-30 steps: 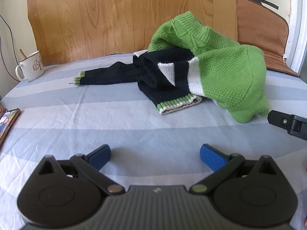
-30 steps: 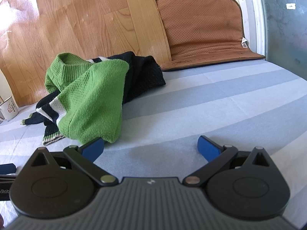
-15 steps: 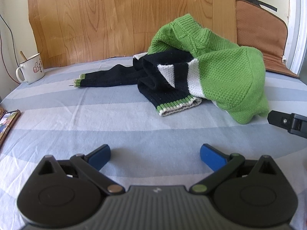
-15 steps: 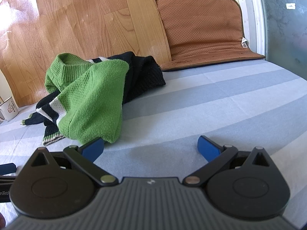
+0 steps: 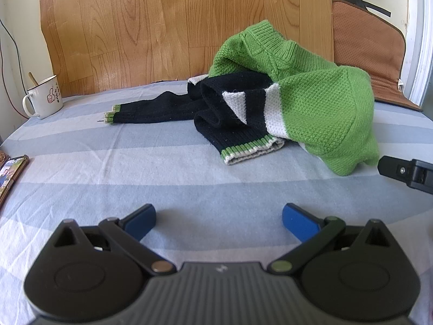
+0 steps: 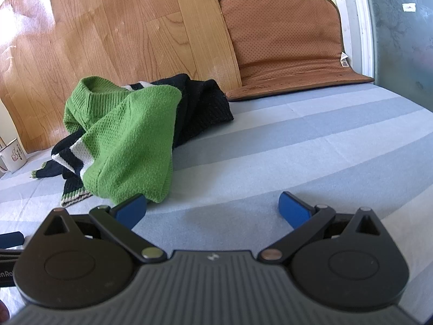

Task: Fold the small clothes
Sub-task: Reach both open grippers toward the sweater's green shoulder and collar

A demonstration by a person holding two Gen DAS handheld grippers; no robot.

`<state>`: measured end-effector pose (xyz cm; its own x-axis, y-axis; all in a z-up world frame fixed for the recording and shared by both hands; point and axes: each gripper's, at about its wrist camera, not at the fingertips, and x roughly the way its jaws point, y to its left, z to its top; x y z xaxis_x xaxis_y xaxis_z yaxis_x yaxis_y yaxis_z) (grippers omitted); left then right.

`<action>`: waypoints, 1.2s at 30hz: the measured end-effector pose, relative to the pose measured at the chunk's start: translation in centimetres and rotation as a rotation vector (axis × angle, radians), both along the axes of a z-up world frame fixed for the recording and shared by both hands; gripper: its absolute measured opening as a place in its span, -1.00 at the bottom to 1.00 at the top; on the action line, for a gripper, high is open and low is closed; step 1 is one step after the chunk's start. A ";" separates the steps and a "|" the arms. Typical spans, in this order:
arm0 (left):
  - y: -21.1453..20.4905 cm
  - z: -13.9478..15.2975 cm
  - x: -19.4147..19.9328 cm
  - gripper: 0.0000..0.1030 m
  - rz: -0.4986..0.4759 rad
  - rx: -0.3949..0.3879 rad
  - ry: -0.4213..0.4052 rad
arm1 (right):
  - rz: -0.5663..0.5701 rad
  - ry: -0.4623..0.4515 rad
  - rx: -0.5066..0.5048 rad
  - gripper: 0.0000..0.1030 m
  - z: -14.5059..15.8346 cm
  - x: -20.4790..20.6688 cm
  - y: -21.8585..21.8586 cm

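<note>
On the striped bedsheet (image 5: 162,173), the knit sweater (image 5: 311,103) lies bunched. Left gripper (image 5: 219,216) and right gripper (image 6: 211,205) stand wide, holding nothing. A pinch into the heap risks seizing several layers, or dragging it toward the mug (image 5: 44,97).

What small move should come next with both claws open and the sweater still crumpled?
Probably ease the right claw forward to the near green hem of the crumpled green-and-navy knit sweater, since its jaws are spread and empty beside it. The left claw is also open, short of the navy ribbed cuff.
</note>
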<state>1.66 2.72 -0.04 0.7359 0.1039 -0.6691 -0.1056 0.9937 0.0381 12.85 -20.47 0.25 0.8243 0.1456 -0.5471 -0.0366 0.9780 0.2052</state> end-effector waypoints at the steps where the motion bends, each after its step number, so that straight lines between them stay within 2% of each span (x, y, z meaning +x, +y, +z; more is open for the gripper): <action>1: 0.0 0.0 0.0 1.00 0.000 0.000 0.000 | 0.000 0.000 0.001 1.00 0.0 0.0 0.0; 9: 0.3 0.1 0.1 1.00 -0.002 -0.017 -0.006 | -0.004 -0.008 0.022 1.00 0.1 -0.1 -0.2; 12: 1.3 0.4 -0.2 1.00 0.020 -0.072 -0.038 | -0.002 -0.075 0.056 1.00 0.8 -0.8 -0.8; 15: 2.9 0.7 -0.6 1.00 0.068 -0.149 -0.080 | 0.058 -0.169 0.033 1.00 2.5 -1.1 -0.3; 19: 3.6 0.6 -0.4 1.00 0.099 -0.181 -0.083 | 0.171 -0.183 -0.003 0.92 4.4 1.3 1.8; 22: 3.6 0.7 -0.5 1.00 0.094 -0.175 -0.094 | 0.215 -0.134 -0.004 0.65 4.4 3.7 3.3; 23: 3.6 0.7 -0.6 1.00 0.091 -0.177 -0.096 | 0.223 -0.108 -0.001 0.46 4.2 4.7 3.8; 24: 3.7 0.7 -0.5 1.00 0.078 -0.186 -0.092 | 0.231 -0.084 0.006 -0.02 3.9 5.4 4.1; 26: 3.9 0.8 -0.5 1.00 0.020 -0.202 -0.087 | 0.280 -0.023 0.048 -0.58 3.5 5.9 4.0; 27: 3.9 1.1 -0.7 1.00 -0.010 -0.184 -0.101 | 0.288 -0.024 0.066 -0.65 3.5 5.6 3.9; 30: 4.4 2.4 -1.4 1.00 -0.054 -0.116 -0.175 | 0.368 -0.111 0.083 -0.69 5.1 3.4 3.7; 32: 5.0 3.2 -1.4 1.00 -0.074 -0.120 -0.188 | 0.394 -0.157 0.089 -0.71 6.2 1.9 2.9; 36: 5.9 4.4 -0.5 1.00 -0.086 -0.127 -0.197 | 0.317 -0.265 0.047 -0.73 8.6 -0.8 -0.6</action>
